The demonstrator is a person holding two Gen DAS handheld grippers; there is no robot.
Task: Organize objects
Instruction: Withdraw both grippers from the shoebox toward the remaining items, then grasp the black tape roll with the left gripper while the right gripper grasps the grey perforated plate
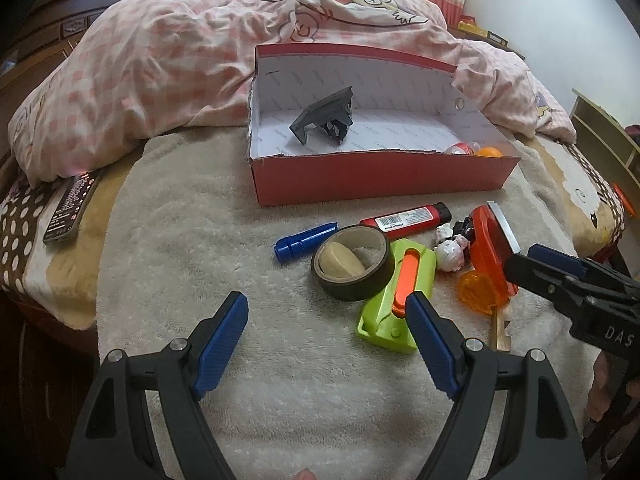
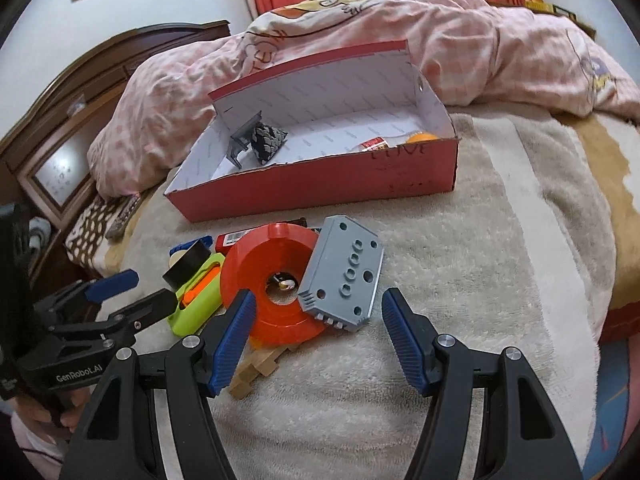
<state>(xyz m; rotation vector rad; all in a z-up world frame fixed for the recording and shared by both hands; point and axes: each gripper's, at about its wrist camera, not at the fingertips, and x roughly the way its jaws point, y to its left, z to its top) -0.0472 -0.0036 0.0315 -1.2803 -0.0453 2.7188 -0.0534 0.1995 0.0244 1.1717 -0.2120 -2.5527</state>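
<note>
While both grippers' fingers stand open and empty, the left gripper [image 1: 326,336] and right gripper [image 2: 318,338] hover over toys beside the red box [image 1: 380,178].

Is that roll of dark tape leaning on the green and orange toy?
Touching. In the left wrist view the tape roll overlaps the green toy's top corner, its rim resting against it with no towel showing between.

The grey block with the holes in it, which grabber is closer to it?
Right. The right gripper hangs open just in front of the grey block, which leans on the orange ring. The left gripper is open farther off, by the green toy.
</note>
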